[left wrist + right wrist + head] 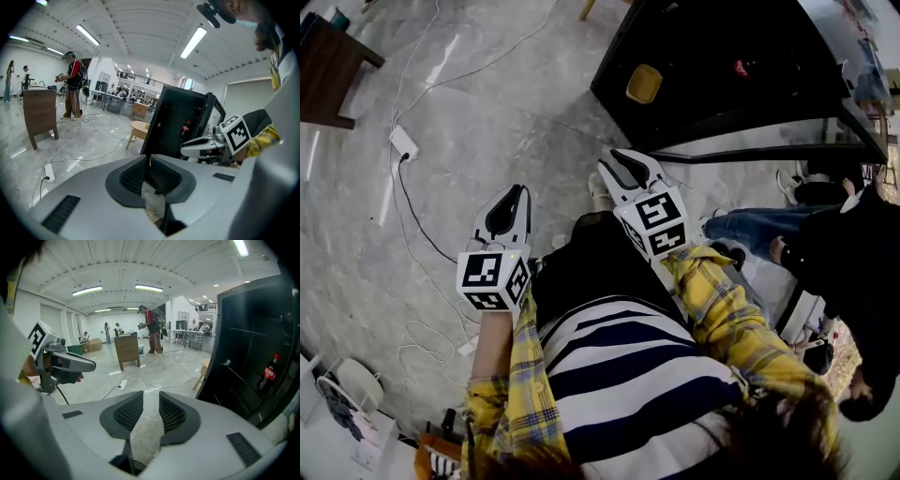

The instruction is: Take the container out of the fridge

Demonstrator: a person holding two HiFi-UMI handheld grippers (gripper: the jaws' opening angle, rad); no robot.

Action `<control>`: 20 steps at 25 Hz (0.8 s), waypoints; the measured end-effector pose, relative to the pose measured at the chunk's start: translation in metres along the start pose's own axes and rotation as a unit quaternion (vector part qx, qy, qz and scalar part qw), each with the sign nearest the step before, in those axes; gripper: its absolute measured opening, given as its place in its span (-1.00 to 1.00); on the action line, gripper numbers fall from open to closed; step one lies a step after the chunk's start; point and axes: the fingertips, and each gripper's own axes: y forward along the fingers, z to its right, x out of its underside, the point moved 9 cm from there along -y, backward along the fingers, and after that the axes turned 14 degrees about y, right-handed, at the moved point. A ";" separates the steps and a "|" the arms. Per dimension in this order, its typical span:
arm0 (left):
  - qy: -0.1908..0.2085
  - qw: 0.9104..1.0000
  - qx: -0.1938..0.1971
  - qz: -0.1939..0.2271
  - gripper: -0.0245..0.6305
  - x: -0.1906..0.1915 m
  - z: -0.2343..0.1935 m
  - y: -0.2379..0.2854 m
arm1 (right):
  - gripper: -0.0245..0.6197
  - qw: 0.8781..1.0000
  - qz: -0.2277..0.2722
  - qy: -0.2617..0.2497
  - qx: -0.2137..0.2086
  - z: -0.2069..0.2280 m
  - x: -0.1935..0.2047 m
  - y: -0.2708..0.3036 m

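The black fridge (712, 66) stands open at the upper right of the head view, its glass door (769, 141) swung toward me. Inside it sit a yellow container (644, 84) and a red-labelled cola bottle (741, 67); the bottle (268, 373) also shows in the right gripper view. My right gripper (628, 169) is open and empty, just short of the fridge's near corner. Lower and further left, my left gripper (508, 211) is shut on nothing. Its pads (157, 176) meet in the left gripper view, while floor shows between the right gripper's pads (171, 413).
A white power strip (403, 142) and cables lie on the marble floor at left. A brown wooden cabinet (328, 66) stands at the far left. A small round table (139, 127) stands beside the fridge. A seated person (825, 234) is close on the right.
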 end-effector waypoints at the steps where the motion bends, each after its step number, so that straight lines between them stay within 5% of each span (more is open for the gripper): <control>1: -0.002 1.000 -0.005 -0.002 -0.80 -0.001 -0.003 0.007 | -0.62 1.000 -0.003 -0.002 0.000 0.008 -0.003 0.009; 11: -0.035 0.998 -0.030 -0.031 -0.80 -0.004 -0.022 0.086 | -0.62 0.998 -0.051 -0.022 0.000 0.079 -0.024 0.094; 20: -0.032 0.997 -0.042 -0.055 -0.80 0.006 -0.020 0.150 | -0.62 0.995 -0.096 -0.022 0.030 0.148 0.000 0.157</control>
